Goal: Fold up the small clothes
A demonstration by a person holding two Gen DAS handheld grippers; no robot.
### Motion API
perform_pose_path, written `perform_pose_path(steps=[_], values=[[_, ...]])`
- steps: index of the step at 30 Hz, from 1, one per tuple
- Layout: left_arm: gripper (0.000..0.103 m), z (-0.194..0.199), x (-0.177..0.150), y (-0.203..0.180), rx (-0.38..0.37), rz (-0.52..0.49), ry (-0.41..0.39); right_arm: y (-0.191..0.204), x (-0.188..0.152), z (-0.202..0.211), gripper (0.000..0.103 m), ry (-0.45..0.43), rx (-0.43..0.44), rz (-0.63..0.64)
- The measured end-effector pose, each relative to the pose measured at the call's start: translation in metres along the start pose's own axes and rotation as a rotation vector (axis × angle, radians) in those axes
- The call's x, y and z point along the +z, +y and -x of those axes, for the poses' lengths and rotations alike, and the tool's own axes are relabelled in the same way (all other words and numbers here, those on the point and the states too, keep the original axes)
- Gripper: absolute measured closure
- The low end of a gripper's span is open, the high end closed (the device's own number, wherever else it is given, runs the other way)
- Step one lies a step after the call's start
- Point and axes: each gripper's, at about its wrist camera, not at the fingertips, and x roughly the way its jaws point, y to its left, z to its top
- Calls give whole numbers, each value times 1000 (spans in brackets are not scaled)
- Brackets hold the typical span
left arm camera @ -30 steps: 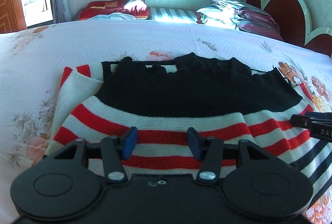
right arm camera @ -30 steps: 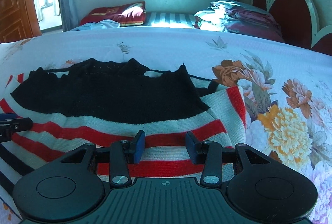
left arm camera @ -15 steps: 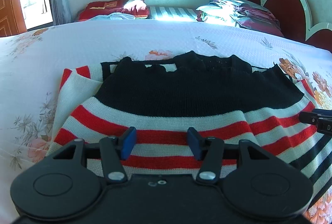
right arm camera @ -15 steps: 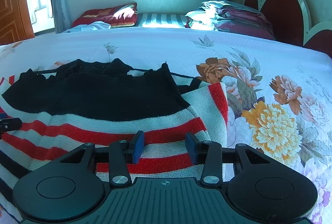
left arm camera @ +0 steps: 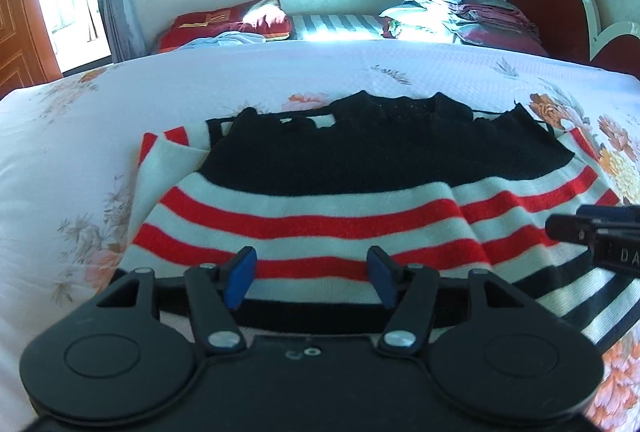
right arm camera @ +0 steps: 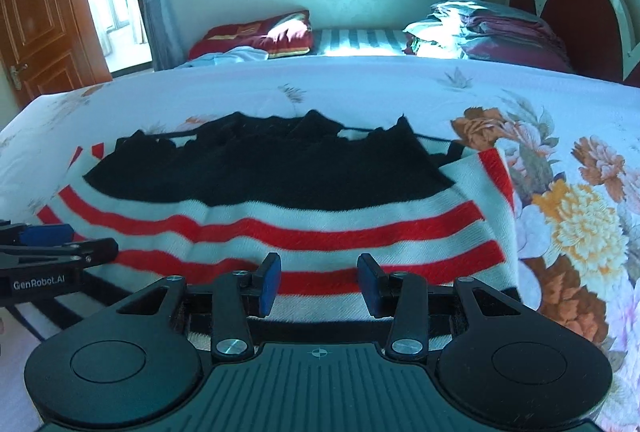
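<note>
A: Pose, both units?

B: Both pitched down toward the bed (left arm camera: 80, 103), side by side at the near hem of the striped sweater (left arm camera: 320, 207). Left gripper (left arm camera: 310, 278) sits over the hem's left part; right gripper (right arm camera: 319, 282) over the right part. Each shows in the other's view: right one at the right edge of the left cam, left one at the left edge of the right cam.

A: Jaws?

B: Left: opening now, blue pads (left arm camera: 240, 274) well apart, striped knit in the gap between them; pads don't look pressed on it. Right: moderate gap, pads apart, fabric seen between them too. Can't tell for sure if the cloth under either is pinched; looks free.

A: Garment posn?

B: Flat on the floral bedspread, roughly mid-bed. Black upper part folded over toward the far side, red/white stripes nearest the fingers, black/white stripes at the near edge by the grippers. Sleeve edge w/ red band lies out at each side.

A: Bkgd?

B: Folded bedding stack (right arm camera: 492, 31) near the headboard (right arm camera: 576, 7), red pillow (left arm camera: 228, 23) under the window.
</note>
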Motion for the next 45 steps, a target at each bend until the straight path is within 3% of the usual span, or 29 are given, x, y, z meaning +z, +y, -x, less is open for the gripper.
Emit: perform_pose_path(steps=[9,19,30,38,45], values=[[40,5,-5,17,13,-5,12,-8,-14,4,61,24,-101,30],[37,26,-20,35,17,-25,-21,23,-24,27,61,-1,-63,50],[36,24,-31,59,13,6,17,7,-38,23,61,39,-129,39],[37,30,-23,55,29,1,22,17,-18,39,60,-25,-86,39],[32,37,-22,63,44,56,48,47,6,24,60,-43,-9,70]])
